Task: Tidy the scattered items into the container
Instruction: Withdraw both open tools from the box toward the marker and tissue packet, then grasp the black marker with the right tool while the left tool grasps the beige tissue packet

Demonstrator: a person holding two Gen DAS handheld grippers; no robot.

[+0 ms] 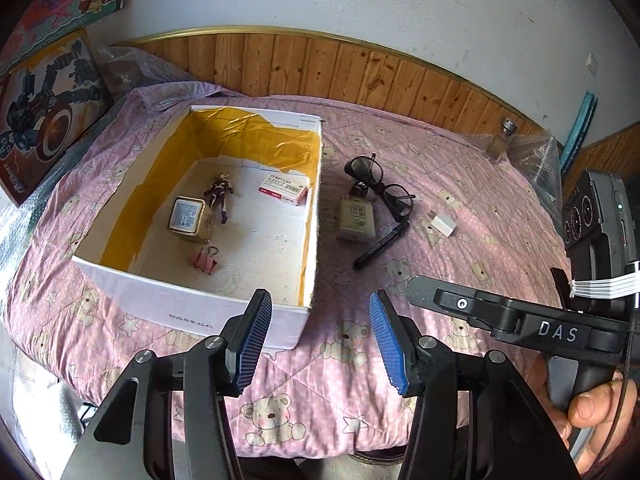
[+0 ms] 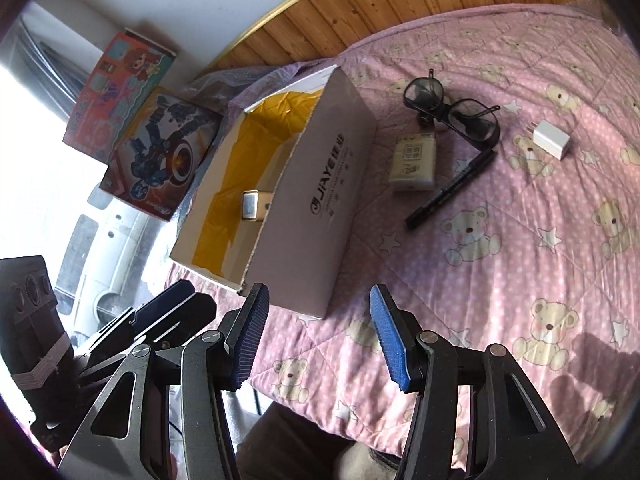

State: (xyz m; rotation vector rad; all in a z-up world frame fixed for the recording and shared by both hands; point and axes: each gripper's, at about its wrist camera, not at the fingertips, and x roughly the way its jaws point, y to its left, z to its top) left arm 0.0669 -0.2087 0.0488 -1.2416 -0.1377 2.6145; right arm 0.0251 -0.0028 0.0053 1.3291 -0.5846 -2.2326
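While both grippers (image 1: 320, 340) (image 2: 318, 336) gape empty, the white, yellow-lined box (image 1: 248, 312) sits just ahead, pen (image 2: 450, 190) farther off.

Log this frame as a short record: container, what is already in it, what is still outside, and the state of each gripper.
container: open white box with yellow lining, on the pink bear-print quilt
inside: square tin, small figurine, red-and-white carton, pink binder clip
outside, right of box: glasses, beige packet, black pen, white charger plug
left gripper: open, empty, hovering at the box's near corner
right gripper: open, empty, above the quilt
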